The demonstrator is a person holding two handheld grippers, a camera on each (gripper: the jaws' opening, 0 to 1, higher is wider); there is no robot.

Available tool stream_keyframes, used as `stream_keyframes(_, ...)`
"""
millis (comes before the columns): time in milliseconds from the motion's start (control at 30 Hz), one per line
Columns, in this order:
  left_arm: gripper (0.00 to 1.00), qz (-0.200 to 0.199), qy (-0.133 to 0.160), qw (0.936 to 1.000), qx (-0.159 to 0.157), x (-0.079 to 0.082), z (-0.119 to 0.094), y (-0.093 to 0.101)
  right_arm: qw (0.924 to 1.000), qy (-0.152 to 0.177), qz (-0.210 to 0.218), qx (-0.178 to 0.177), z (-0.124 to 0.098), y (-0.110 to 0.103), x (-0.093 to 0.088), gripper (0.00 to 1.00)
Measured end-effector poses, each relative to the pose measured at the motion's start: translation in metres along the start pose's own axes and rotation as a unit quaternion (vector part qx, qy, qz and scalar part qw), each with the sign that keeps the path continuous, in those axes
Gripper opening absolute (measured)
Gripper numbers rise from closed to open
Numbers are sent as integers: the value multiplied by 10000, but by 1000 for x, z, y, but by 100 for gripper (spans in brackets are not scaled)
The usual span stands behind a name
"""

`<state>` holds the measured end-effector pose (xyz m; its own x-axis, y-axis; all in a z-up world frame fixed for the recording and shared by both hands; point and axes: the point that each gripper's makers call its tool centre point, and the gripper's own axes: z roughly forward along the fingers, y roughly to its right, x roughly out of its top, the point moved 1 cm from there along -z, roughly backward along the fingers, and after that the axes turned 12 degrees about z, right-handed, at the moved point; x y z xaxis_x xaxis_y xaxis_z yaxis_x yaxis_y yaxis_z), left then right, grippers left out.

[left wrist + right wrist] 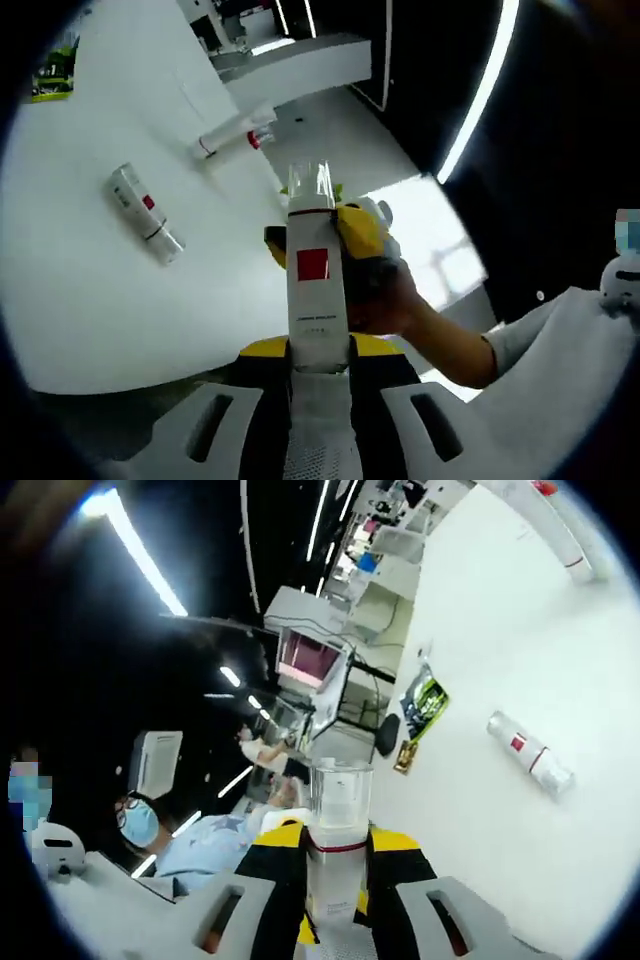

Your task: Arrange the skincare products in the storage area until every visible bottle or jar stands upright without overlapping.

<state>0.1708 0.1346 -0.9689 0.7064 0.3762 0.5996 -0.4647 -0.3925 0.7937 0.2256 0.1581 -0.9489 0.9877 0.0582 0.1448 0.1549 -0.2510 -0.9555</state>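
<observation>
Surface: white tabletop (pixel 90 290); dark room with ceiling light strips behind.
Left gripper (pixel 318 372): jaws pinch a white bottle (pixel 317 285) with red square, clear cap up.
Right gripper (pixel 337 905): jaws pinch the same bottle near its cap.
Other bottles: one silver bottle (pixel 146 213) and one white tube (pixel 232 135) lie flat on the tabletop, well apart from the jaws.

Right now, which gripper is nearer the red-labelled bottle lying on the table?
Probably left. The left gripper has the lying bottle ahead to its left; the right gripper sits past the held bottle, farther off.
</observation>
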Motion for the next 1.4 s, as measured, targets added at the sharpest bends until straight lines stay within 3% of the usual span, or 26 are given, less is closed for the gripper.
stream_keyframes(133,16,629,-230,9950,741,-4,-2,-17,9985,323,-43,-437,1,12,2,17)
stream_keyframes(167,16,699,-270,9939,806,-4,-3,-18,9977,375,-65,-564,1,16,2,17)
stream_keyframes(233,16,1112,-472,9850,1234,-7,-6,-28,9965,469,-91,-690,2,19,1,17)
stream_keyframes(300,16,1576,-798,9712,1598,-10,-9,-37,9942,589,-84,-892,4,25,-2,16)
stream_keyframes(400,16,2083,-1064,9527,1942,-13,-14,-45,9908,827,-7,-1071,7,34,-6,15)
stream_keyframes(500,16,2757,-1355,9267,2164,-16,-18,-49,9892,930,95,-1132,10,41,-10,15)
stream_keyframes(600,16,2891,-1401,9213,2192,-19,-17,-48,9877,1017,75,-1185,10,46,-12,15)
stream_keyframes(667,16,2831,-1368,9239,2182,-18,-18,-49,9881,1081,151,-1088,8,45,-11,15)
stream_keyframes(700,16,2970,-1333,9211,2137,-16,-18,-47,9890,1112,133,-961,6,42,-10,14)
stream_keyframes(767,16,2893,-1248,9282,1978,-17,-14,-43,9901,1051,-176,-909,2,38,-9,13)
stream_keyframes(833,17,2934,-1201,9292,1898,-16,-12,-40,9920,970,-416,-699,0,31,-7,12)
stream_keyframes(867,18,2736,-1138,9419,1581,-18,-7,-32,9923,871,-594,-651,0,27,-7,12)
stream_keyframes(933,19,2455,-1046,9536,1397,-18,-5,-26,9926,668,-860,-545,0,21,-8,11)
stream_keyframes(967,19,2473,-973,9550,1314,-15,-5,-25,9918,596,-1023,-481,0,17,-9,11)
stream_keyframes(1067,20,1993,-745,9722,980,-11,-8,-18,9849,95,-1709,-257,1,2,-18,11)
stream_keyframes(1167,21,1677,-423,9826,675,-2,-7,-9,9831,-148,-1821,96,2,-10,-24,11)
stream_keyframes(1267,22,1503,-407,9870,404,-2,-8,-2,9826,-412,-1764,407,2,-16,-28,11)
stream_keyframes(1400,21,1272,-432,9909,-57,-5,-7,12,9704,-806,-2093,900,-1,-31,-37,11)
